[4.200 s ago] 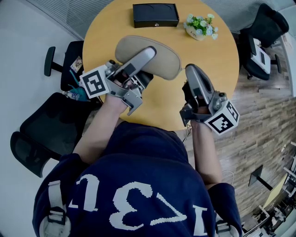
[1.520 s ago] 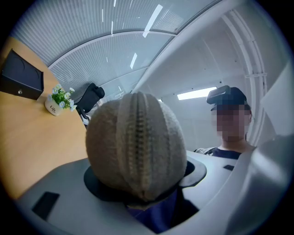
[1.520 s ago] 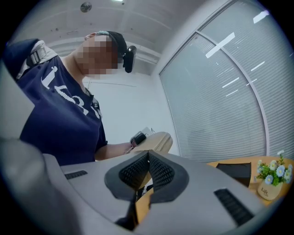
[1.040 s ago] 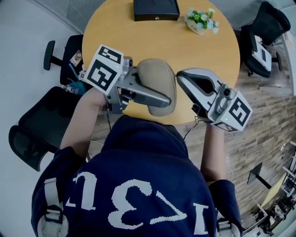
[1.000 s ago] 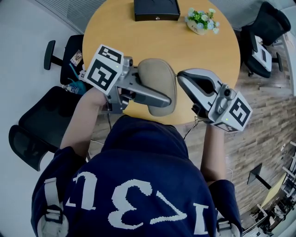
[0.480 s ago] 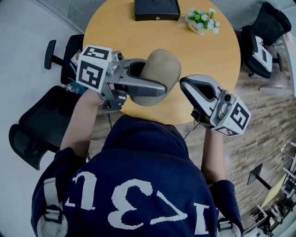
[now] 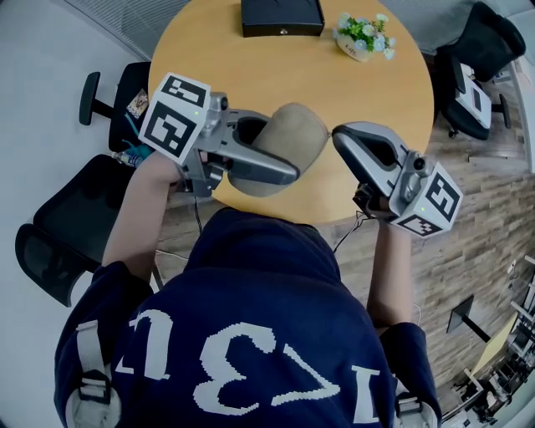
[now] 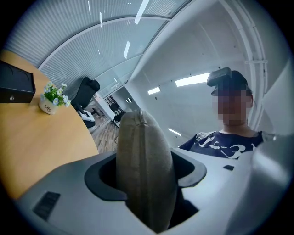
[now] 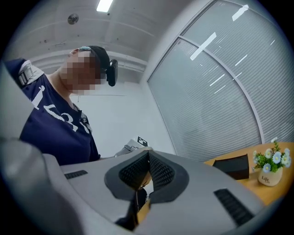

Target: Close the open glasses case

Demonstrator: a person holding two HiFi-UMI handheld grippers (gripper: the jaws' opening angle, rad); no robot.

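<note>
The beige glasses case (image 7: pixel 303 134) hangs above the table's near edge, and my left gripper (image 7: pixel 280 155) is shut on it. In the left gripper view the case (image 8: pixel 144 156) stands edge-on between the jaws, its two halves meeting along a seam. My right gripper (image 7: pixel 341 136) hovers just right of the case, apart from it. Its ribbed pads (image 9: pixel 158 172) are pressed together with nothing between them.
The round wooden table (image 7: pixel 276 75) carries a black box (image 7: pixel 282 17) and a small flower pot (image 7: pixel 364 38) at its far side. Office chairs stand to the left (image 7: pixel 71 226) and the right (image 7: pixel 476 71) of the table.
Several seconds ago the case lay on the table; it now hangs in the left gripper. Over the last second the case tilted to the right, and the right gripper drifted slightly right.
</note>
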